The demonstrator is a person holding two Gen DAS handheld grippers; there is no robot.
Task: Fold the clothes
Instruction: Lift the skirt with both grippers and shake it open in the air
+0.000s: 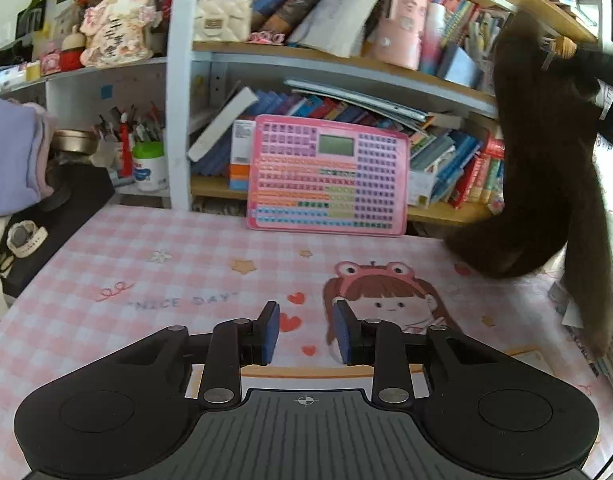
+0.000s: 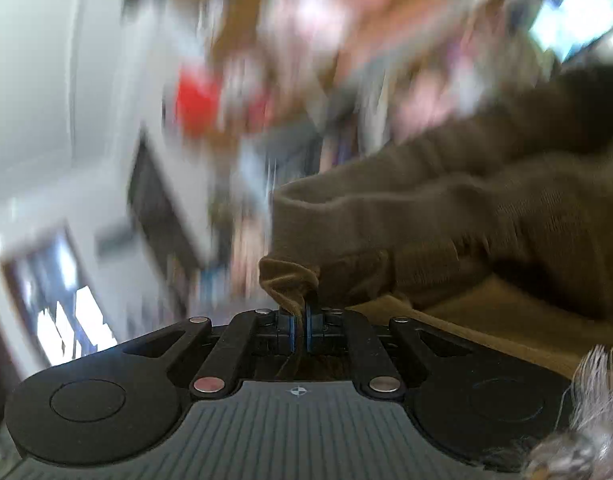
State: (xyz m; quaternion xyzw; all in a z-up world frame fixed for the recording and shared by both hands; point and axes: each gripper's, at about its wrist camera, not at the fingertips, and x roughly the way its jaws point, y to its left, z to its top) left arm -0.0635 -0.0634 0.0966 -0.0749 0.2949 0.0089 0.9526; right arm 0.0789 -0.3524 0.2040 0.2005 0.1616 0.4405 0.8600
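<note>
Across the whole lower half of the left wrist view spreads a pink checked desk mat (image 1: 154,280) with a cartoon girl, bare of cloth and so apparently the surface meant for the folding. Behind it a bookshelf (image 1: 346,62) crammed with books carries a pink toy keyboard (image 1: 328,176) leaning against its lower shelf, out of the working area.

Hanging at the right edge of that view is the brown garment (image 1: 546,160), a soft knit piece lifted high so that its length drops free, with its lowest fold at or just above the mat's far right corner. Holding it up this way probably lets it fall straight before it is laid flat.

At the left edge sits a lilac folded cloth (image 1: 14,156), set aside off the mat.

Low over the mat, the left gripper (image 1: 306,332) has its fingers spread wide with nothing between them, seemingly ready to catch a free edge.

Smallest of all, the right gripper (image 2: 301,330) pinches a bunched hem or corner of the garment between nearly closed pads; heavy blur behind suggests fast motion.
</note>
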